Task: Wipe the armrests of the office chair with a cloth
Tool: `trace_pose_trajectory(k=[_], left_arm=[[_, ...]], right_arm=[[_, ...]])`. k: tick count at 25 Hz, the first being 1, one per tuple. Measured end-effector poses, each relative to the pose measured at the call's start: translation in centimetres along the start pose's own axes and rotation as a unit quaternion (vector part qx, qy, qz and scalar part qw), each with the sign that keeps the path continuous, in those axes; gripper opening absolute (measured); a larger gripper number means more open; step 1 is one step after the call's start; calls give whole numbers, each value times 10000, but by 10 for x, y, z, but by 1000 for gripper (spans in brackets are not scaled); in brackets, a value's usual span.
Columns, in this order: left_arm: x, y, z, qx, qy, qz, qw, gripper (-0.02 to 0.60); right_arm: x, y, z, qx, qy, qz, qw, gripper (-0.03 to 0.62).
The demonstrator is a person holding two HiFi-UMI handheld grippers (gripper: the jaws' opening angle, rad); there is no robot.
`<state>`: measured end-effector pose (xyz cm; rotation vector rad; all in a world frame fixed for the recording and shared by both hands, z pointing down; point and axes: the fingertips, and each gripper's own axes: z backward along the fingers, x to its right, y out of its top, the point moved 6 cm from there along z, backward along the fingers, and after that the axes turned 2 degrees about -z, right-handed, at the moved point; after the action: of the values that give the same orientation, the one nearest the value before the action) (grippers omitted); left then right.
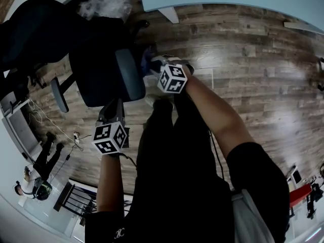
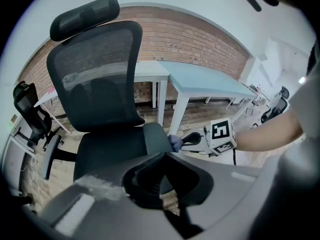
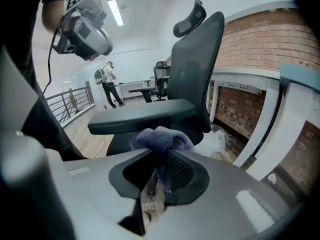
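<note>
A black mesh office chair [image 2: 100, 84] is seen at ten o'clock in the head view, on a wood-plank floor [image 1: 253, 59]. A bluish cloth [image 3: 161, 139] is pinched between the jaws of the right gripper [image 3: 159, 156], its bunched end showing above them and a strip hanging down between them. In the left gripper view the cloth [image 2: 175, 142] is pressed against the outer edge of the chair's nearer armrest [image 2: 159, 139], at three o'clock from the seat, with the right gripper [image 2: 192, 140] reaching in from the right. From the right gripper's own view that armrest [image 3: 142, 115] is seen just beyond the cloth, at twelve o'clock. The left gripper [image 2: 159, 173] is held back from the chair at six o'clock from the seat, its jaws pressed together with nothing between them. A pale desk [image 2: 205, 81] and a brick wall [image 2: 190, 44] are seen behind the chair. A person [image 3: 107, 81] is seen far off in the right gripper view.
</note>
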<state>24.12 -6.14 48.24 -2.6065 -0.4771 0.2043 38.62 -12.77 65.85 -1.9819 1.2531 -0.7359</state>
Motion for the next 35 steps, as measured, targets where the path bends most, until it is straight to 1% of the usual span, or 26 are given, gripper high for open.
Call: trace_pose_trajectory(k=[3,6,9,13,16,19,22,26,29,31,32,35], left_arm=[[-4,-1,0,-30,39,67,10000,6],[-11,-6,2,-126,126,190,9997,6],[-19,-9,3,-216,225,325,9990,6],[-29,-15,6,-316,335,499,9977,6],[-31,-18,3,-349,345,608,9969,6],[-32,-23,-3,-312,355,664,9967,6],[-40,-30,-11,-257,431,794,9956,6],[-60,-48,-25,-235,584,1004,9930,6],[-71,-60,-36,-296,661,993,9924,6],[-71,-64,-41,-310,638,960,9928,6],[-69,-66,-42,-330,599,942,9932,6],[-64,-71,-38,-427,494,863,9941,6]], right_arm=[[5,10,-16,12,100,23,9999,66],[11,15,-32,-109,157,142,9997,67],[23,20,-50,-259,82,233,9994,66],[44,19,-77,-525,8,120,9985,66],[57,7,-100,-792,78,112,9968,66],[67,-14,-120,-981,179,14,9950,66],[75,-32,-133,-987,235,-257,9945,66],[82,-58,-150,-968,207,-576,9934,66],[84,-76,-166,-1122,185,-773,9905,66],[79,-87,-170,-1271,312,-937,9870,66],[73,-90,-169,-1310,445,-975,9856,66],[43,-84,-161,-1174,909,-1013,9837,66]])
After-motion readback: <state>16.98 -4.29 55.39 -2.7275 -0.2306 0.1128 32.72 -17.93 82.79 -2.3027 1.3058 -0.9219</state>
